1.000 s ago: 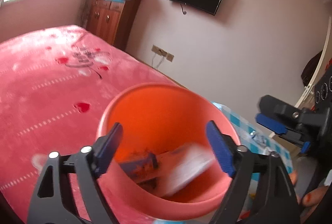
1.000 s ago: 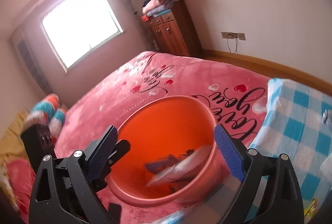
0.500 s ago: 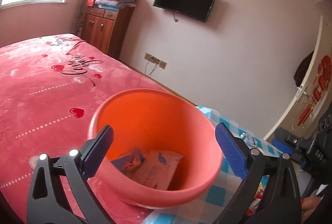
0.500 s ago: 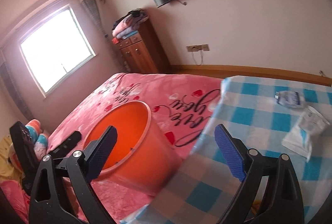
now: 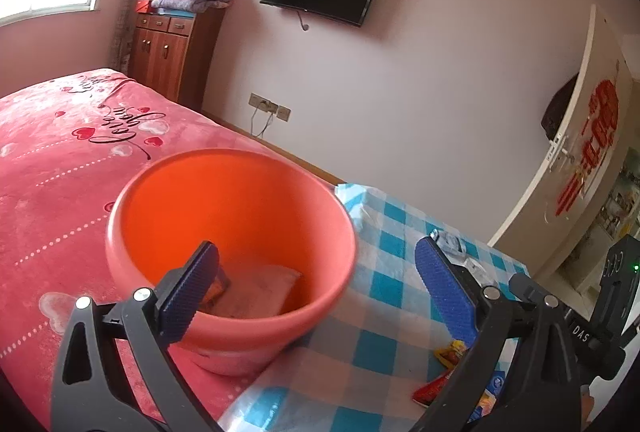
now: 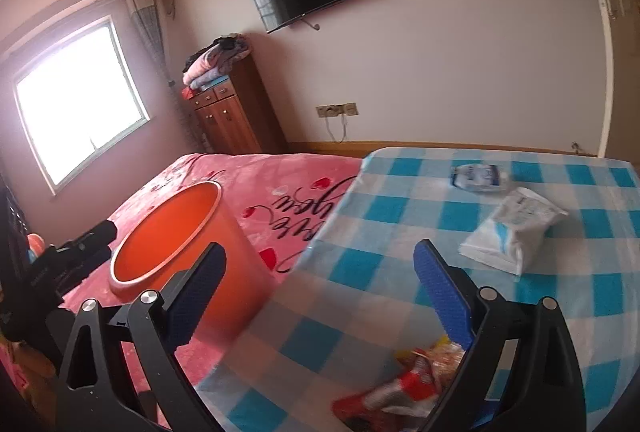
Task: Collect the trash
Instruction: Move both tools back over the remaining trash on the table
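Two wrappers already lie in the orange bucket [image 5: 236,232] on the bed; several packets [image 6: 514,230] remain on the checked cloth [image 6: 380,216], while both grippers, left [image 5: 316,292] and right [image 6: 320,292], spread empty

"Love you" in black script on pink bedspread [image 5: 60,159], "DAS" on right hand-held gripper [image 5: 580,334]

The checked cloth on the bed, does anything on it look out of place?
Yes: wrappers lie loose on the blue checked cloth: a white packet, a small clear wrapper and red-and-yellow snack wrappers near the front edge. The orange bucket already holds some.
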Demonstrator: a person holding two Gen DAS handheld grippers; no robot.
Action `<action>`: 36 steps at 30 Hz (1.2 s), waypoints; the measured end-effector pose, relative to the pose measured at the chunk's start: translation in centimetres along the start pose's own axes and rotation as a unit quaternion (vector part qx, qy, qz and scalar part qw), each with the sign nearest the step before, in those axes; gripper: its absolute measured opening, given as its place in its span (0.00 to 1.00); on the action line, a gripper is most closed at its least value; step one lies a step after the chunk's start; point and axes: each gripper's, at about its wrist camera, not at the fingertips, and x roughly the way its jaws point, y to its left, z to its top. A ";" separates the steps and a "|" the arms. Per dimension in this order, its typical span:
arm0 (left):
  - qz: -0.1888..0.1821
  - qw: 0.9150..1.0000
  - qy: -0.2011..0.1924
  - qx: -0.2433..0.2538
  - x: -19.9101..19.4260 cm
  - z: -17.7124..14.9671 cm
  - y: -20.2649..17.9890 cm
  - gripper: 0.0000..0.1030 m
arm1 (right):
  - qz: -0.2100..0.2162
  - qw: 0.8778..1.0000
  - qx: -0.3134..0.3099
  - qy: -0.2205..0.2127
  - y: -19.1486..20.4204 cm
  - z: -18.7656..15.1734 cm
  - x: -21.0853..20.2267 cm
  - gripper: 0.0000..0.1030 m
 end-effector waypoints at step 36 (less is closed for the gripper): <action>-0.043 0.986 0.097 0.127 4.5 -6.1 -14.2 0.96 | -0.033 0.994 0.098 -0.031 -14.6 -5.5 -5.1 0.95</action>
